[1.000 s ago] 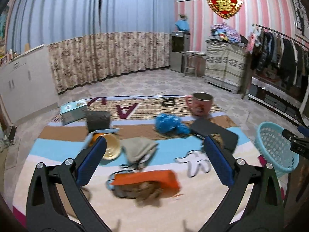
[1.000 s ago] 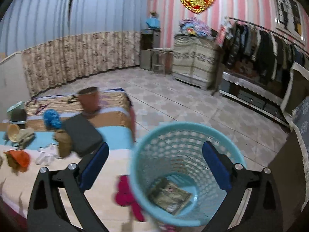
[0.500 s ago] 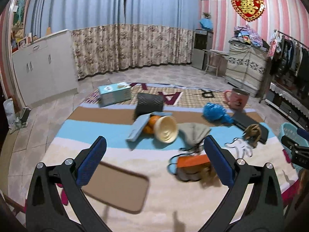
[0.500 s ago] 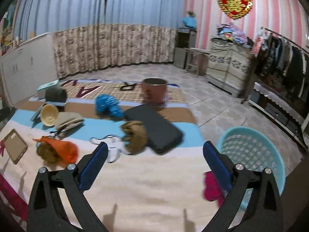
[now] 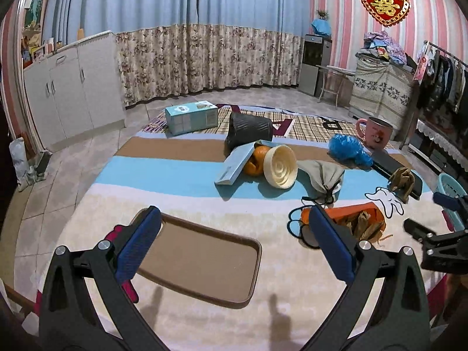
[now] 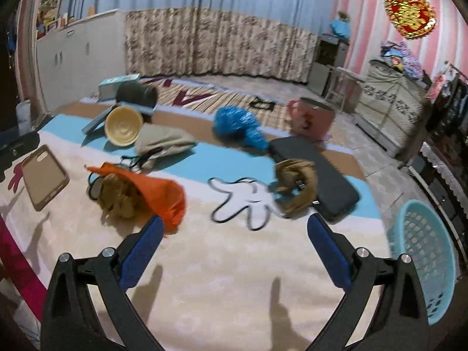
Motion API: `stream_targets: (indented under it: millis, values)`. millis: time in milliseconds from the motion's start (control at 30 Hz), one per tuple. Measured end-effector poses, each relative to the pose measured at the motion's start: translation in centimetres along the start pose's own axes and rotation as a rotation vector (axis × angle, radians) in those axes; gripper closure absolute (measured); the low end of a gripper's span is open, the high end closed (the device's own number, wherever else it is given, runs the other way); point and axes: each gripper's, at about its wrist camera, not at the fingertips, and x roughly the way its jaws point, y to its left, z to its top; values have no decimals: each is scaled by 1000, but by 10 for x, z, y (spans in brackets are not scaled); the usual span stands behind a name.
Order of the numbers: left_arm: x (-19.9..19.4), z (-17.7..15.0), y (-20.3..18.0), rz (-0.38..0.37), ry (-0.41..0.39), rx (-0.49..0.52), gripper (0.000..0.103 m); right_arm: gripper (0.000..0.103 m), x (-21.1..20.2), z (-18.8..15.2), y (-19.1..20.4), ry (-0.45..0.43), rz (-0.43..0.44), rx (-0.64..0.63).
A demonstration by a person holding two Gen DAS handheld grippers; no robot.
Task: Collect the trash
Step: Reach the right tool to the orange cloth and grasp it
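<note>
Your right gripper (image 6: 234, 245) has swung from the turquoise plastic basket (image 6: 421, 251) back over the blanket; both tongs released, left gripper (image 5: 234, 248) empty, so pick next.

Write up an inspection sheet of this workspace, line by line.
Surface: striped blanket with cartoon print, on tiled floor.
Job's things: turquoise basket off the blanket's right edge; orange wrapper over brown scraps; crumpled blue plastic; crumpled brown paper.
Clutter: brown phone case, cream bowl, orange, pink mug, teal box, grey pouch, black flat case.
Grippers: left gripper and right gripper, jaws open, empty.
Cables: black cord beside the wrapper.
Surroundings: curtains, white cabinets, clothes rack.
</note>
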Motion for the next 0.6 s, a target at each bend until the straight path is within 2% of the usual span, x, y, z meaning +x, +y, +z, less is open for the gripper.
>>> stream_targets:
  millis: [200, 233, 333, 367, 433, 567, 600]
  values:
    - [5, -3, 2, -2, 17, -6, 6, 8, 20, 6, 20, 33, 23, -46]
    - [4, -4, 2, -1, 17, -6, 6, 11, 22, 6, 23, 36, 29, -51]
    - [5, -4, 2, -6, 19, -5, 6, 29, 28, 11, 31, 41, 47, -70]
    - [5, -5, 2, -6, 20, -6, 6, 31, 31, 12, 32, 46, 55, -72]
    - [5, -5, 2, -6, 18, -7, 6, 43, 35, 16, 35, 48, 79, -73]
    - [5, -6, 2, -4, 19, -7, 6, 59, 41, 22, 38, 56, 132, -69]
    - [5, -5, 1, -2, 19, -8, 6, 70, 42, 23, 38, 59, 138, -70]
